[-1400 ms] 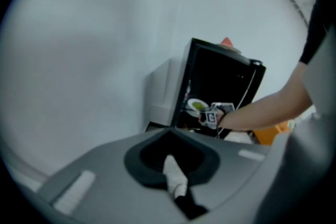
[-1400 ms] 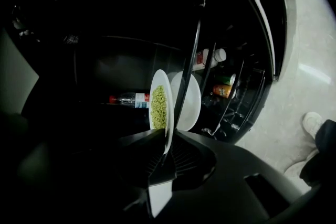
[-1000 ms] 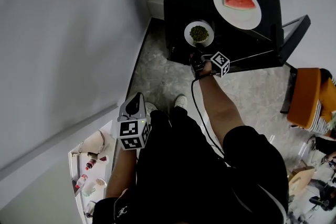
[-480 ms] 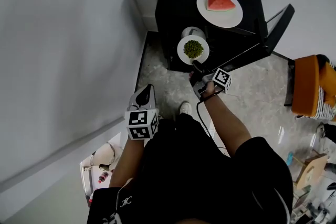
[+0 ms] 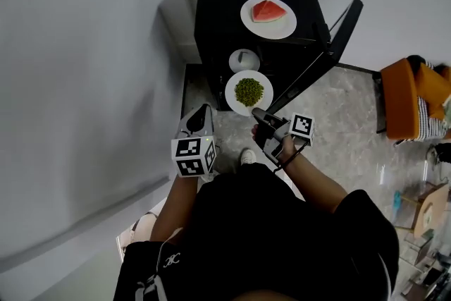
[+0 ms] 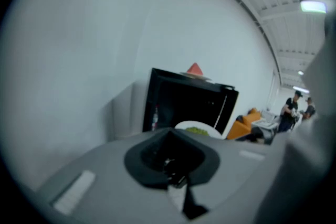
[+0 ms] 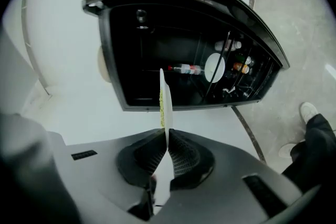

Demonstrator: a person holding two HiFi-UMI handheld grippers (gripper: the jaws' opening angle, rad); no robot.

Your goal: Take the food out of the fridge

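right gripper (image 5: 258, 112): jaws pinch the near rim of the plate of green peas (image 5: 249, 91). In the right gripper view the plate shows edge-on, a thin white line with a strip of green.
plate of green peas, place: held in the air outside the fridge (image 5: 211, 3), in front of its open mouth, at 12 o'clock from the right gripper in the head view.
left gripper (image 5: 202, 111): tips pressed together with nothing between them, though its own view is blurred. It is at 9 o'clock of the pea plate, apart from it.
fridge door (image 5: 318, 67): open, pointing toward 2 o'clock. From above it shows edge-on, its shelves hidden.
watermelon wedge (image 5: 268, 10): on a white plate on the fridge top, at 12 o'clock of the peas.
small white bowl (image 5: 244, 60): at the fridge opening, just beyond the pea plate. Its contents and what bears it cannot be told.
fridge inside: dark; the right gripper view shows bottles (image 7: 240, 66), too small to name.
orange seat (image 5: 409, 99): at 3 o'clock, partly cut off by the frame edge.
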